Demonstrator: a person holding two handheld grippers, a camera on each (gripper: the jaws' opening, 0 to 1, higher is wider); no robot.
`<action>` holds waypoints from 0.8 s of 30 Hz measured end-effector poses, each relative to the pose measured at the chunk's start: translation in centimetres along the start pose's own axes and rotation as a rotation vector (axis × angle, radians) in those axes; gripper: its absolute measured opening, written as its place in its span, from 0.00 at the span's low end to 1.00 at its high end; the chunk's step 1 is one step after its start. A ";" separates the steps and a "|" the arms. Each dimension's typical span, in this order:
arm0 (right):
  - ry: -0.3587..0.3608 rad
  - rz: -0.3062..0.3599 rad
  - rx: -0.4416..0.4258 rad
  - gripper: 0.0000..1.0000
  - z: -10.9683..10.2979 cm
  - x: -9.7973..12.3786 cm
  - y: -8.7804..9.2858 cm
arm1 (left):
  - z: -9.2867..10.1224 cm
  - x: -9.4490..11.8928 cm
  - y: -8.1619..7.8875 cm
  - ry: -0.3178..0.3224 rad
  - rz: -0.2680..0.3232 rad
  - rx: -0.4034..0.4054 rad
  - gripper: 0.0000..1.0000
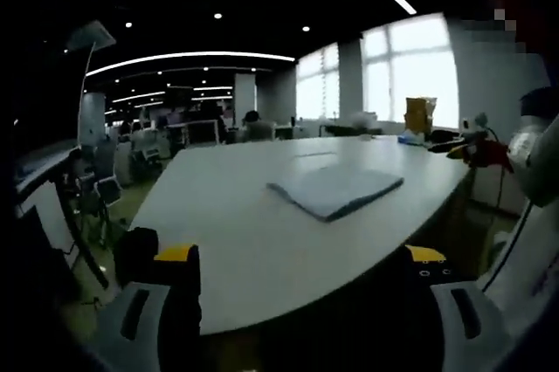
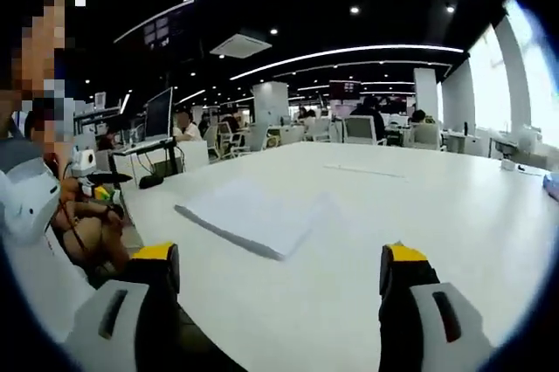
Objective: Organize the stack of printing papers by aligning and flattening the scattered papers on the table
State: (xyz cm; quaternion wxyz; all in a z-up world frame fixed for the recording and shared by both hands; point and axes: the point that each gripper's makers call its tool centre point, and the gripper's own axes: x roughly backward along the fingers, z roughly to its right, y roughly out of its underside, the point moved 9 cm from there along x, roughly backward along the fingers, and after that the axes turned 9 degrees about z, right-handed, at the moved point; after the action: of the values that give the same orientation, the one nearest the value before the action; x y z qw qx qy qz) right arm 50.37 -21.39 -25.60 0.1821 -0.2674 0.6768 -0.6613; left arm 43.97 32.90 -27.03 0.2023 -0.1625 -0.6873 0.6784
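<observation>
The left gripper hangs wide, gripping nothing, at the edge of the large white table. The right gripper is equally wide and empty. A flat stack of white printing papers lies ahead, mid-table.

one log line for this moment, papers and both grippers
papers: stacked on table, untouched | left gripper: open, short of table | right gripper: open, over table edge

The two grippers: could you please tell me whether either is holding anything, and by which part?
Nothing is held. The left gripper and right gripper are both open with nothing between their jaws, short of the paper stack lying on the table.
</observation>
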 end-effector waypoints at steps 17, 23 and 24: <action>0.044 -0.089 0.048 0.90 0.3 3.4 2.5 | -0.1 3.0 -1.3 -0.050 0.026 0.003 0.97; 0.037 -0.091 0.044 0.90 0.2 2.9 2.5 | -0.2 3.2 -1.0 -0.059 0.013 -0.007 0.97; 0.032 -0.095 0.047 0.90 0.2 2.8 2.5 | -0.1 3.1 -0.9 -0.060 0.010 -0.009 0.97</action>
State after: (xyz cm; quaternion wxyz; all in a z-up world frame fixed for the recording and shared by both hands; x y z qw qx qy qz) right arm 47.98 -23.26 -27.78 0.1458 -0.2842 0.6505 -0.6891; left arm 41.36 34.56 -25.92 0.1775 -0.1467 -0.6954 0.6807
